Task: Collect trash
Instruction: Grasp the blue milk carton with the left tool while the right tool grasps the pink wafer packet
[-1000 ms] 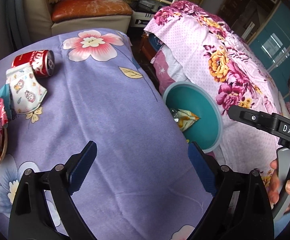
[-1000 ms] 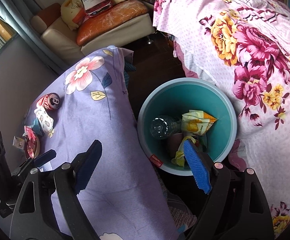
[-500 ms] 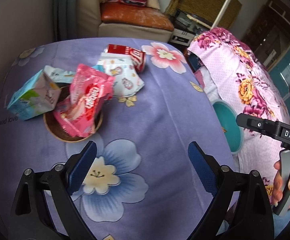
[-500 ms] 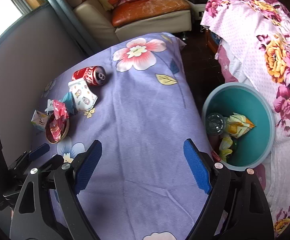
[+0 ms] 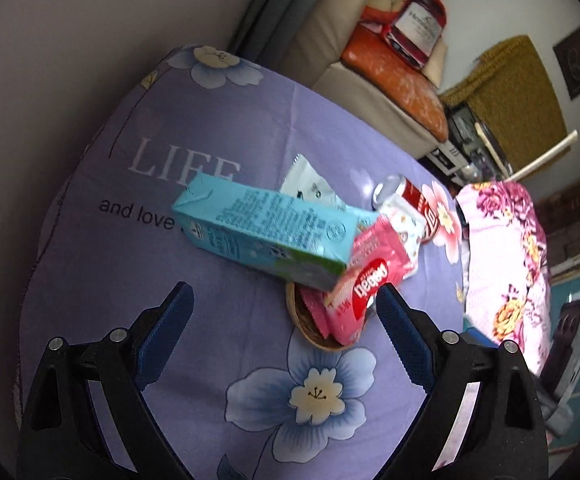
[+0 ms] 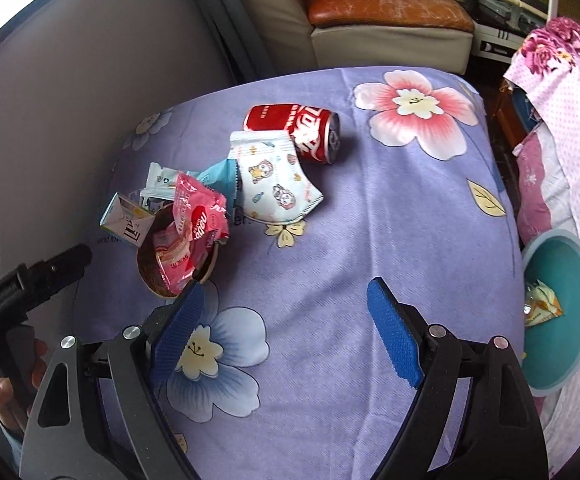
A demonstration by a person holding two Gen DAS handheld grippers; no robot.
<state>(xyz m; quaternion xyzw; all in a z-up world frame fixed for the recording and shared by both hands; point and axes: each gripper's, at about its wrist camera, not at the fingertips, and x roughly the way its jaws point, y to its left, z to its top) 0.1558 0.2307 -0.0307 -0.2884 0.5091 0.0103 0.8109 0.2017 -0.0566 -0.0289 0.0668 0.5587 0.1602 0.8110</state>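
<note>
Now nearer: one can, one carton.

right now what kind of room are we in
Likely a home living room or bedroom: a leather sofa, a bed under a pink floral sheet, and a table in a purple floral cloth.

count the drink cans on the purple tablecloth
1: a red can lying on its side at the far end of the trash pile, touching the cartoon-print wrapper. Others could be hidden under the pile.

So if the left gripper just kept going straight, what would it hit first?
Probably the milk carton, lying ahead of the open left gripper across the bowl; depth is unclear, so it might meet the cloth first.
</note>
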